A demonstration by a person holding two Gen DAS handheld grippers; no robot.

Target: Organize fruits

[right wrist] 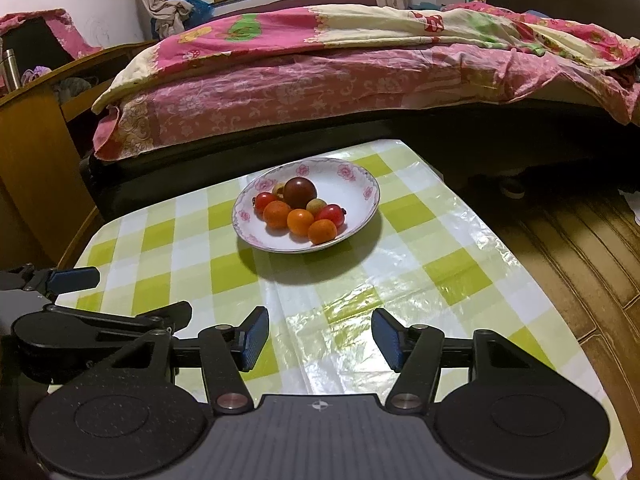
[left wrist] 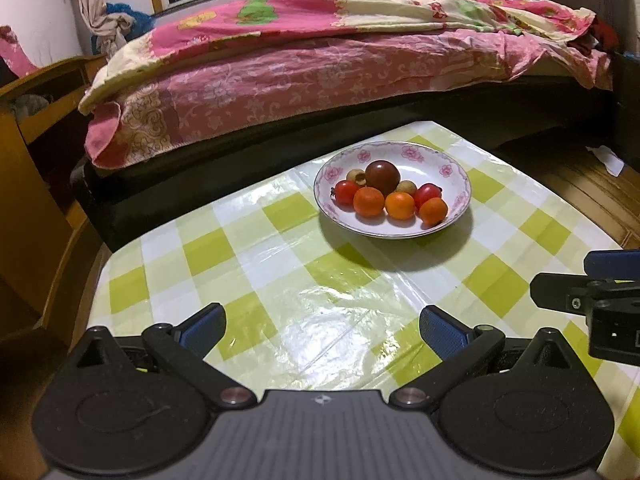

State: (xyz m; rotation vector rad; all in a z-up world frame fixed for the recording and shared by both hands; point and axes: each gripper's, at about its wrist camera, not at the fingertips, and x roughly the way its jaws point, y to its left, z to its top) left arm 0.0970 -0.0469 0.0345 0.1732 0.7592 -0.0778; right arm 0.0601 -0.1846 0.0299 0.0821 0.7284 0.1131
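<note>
Left wrist view: the left gripper [left wrist: 322, 330] hangs over a green-and-white checked desk [left wrist: 224, 256], jaws spread wide, holding nothing. At one o'clock ahead sits a white floral plate [left wrist: 456, 184] holding a dark round fruit [left wrist: 382, 178], three orange fruits [left wrist: 400, 205] at its near edge, red tomatoes [left wrist: 345, 191] and small tan fruits. A pink-quilted bed [left wrist: 320, 68] lies beyond.

Right wrist view: the right gripper [right wrist: 320, 338] is also open and empty. The plate [right wrist: 362, 196] sits at twelve o'clock, well apart from it. The left gripper [right wrist: 74, 278] shows at nine o'clock.
</note>
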